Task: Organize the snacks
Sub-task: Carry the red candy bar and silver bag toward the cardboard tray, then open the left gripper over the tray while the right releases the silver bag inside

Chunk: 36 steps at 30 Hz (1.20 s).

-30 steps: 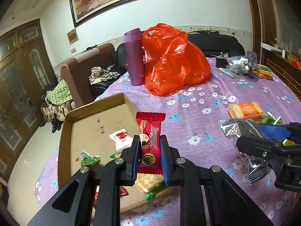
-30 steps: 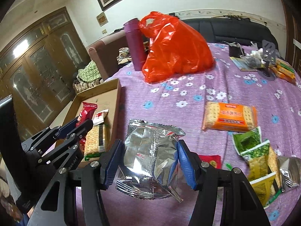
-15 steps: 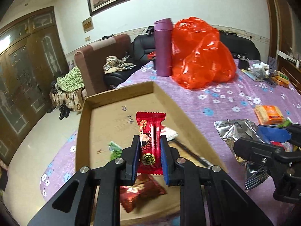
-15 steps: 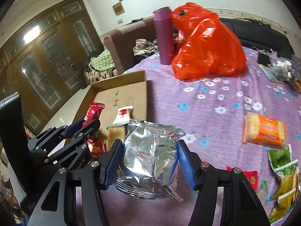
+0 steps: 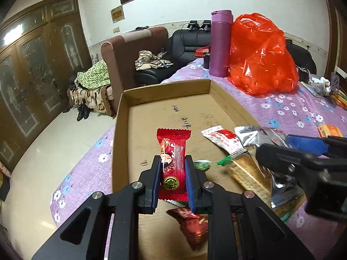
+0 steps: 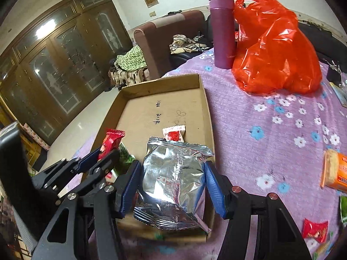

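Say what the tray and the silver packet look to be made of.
Tray: brown corrugated cardboard, matte, judging by its folded walls and the pen marks on its floor. Silver packet: likely metallised plastic film, glossy and creased, with crimped serrated end seams.

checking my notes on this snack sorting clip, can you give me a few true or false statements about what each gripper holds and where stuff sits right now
1. The left gripper is shut on a red candy packet. True.
2. The right gripper holds an orange cracker pack. False: it grips a silver foil bag; the orange cracker pack lies on the purple tablecloth.
3. Both held snacks are over the cardboard tray. True.
4. The tray holds nothing yet. False: a white and red packet and other snacks already lie in it.
5. The purple bottle stands inside the tray. False: it stands on the tablecloth beside the orange plastic bag.
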Available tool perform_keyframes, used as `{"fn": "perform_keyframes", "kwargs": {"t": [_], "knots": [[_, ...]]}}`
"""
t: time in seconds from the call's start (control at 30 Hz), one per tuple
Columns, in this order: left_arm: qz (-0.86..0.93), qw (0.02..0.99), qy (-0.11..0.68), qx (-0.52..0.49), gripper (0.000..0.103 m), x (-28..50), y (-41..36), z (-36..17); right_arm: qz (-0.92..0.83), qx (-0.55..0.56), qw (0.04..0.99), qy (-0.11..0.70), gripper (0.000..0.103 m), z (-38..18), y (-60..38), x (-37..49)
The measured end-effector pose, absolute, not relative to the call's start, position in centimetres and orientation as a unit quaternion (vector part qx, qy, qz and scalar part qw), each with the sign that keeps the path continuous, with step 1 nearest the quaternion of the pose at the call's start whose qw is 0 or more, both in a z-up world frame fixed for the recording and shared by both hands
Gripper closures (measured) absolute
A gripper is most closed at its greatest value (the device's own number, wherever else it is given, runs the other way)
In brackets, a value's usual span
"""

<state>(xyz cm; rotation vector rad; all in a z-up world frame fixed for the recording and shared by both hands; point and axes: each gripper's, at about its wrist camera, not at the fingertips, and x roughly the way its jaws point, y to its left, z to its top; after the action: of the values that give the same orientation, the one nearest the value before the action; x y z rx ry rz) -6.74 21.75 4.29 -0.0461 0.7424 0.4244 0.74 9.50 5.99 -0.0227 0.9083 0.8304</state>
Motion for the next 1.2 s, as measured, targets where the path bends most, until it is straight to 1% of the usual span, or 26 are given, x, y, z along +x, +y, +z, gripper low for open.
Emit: {"fn": "perform_keyframes", "kwargs": {"t": [0.3,0.4,0.43,0.5,0.57,0.73,0.77,0.8,0.9,1.03,1.07,1.1,1.2], "knots": [[0.198,0.910,0.360,-0.045,0.082,-6.6,22.6,4.3,0.396,0.021,0.797,0.455,0.039,4.6,11.8,3.1],[0.197,0.911,0.360,-0.048,0.082,-6.6,22.7,4.3,0.398,0.019,0.797,0.453,0.038,4.7,12.2,3.0],[0.198,0.910,0.360,-0.050,0.079,-6.5,22.8,4.3,0.399,0.024,0.799,0.450,0.038,4.8,12.1,3.0],[0.195,0.911,0.359,-0.052,0.065,-6.6,22.8,4.4,0.406,0.032,0.798,0.445,0.037,5.2,11.7,3.0],[0.198,0.912,0.357,-0.049,0.058,-6.7,22.6,4.6,0.403,0.034,0.801,0.442,0.037,5.4,11.1,3.1],[0.191,0.917,0.348,-0.051,0.057,-6.9,21.9,5.3,0.400,0.063,0.800,0.443,0.037,5.9,8.6,2.9],[0.187,0.919,0.344,-0.051,0.055,-7.0,21.7,5.5,0.398,0.067,0.801,0.442,0.037,6.0,8.0,2.7],[0.183,0.922,0.338,-0.049,0.050,-7.1,21.4,5.7,0.396,0.071,0.802,0.441,0.037,6.1,7.2,2.5],[0.166,0.932,0.318,-0.043,0.042,-6.8,20.4,6.4,0.386,0.079,0.806,0.442,0.037,6.4,5.6,2.7],[0.144,0.946,0.288,-0.046,0.039,-5.6,19.1,7.8,0.368,0.099,0.812,0.441,0.037,6.6,2.2,2.5],[0.136,0.947,0.286,-0.045,0.034,-5.1,18.8,7.9,0.365,0.101,0.815,0.438,0.037,6.8,1.5,2.4],[0.137,0.945,0.294,-0.036,0.032,-4.4,18.4,7.7,0.359,0.101,0.820,0.434,0.037,6.9,0.6,2.2],[0.154,0.938,0.312,-0.014,0.032,-2.9,17.6,6.3,0.344,0.105,0.830,0.427,0.037,7.5,-2.5,1.4]]}}
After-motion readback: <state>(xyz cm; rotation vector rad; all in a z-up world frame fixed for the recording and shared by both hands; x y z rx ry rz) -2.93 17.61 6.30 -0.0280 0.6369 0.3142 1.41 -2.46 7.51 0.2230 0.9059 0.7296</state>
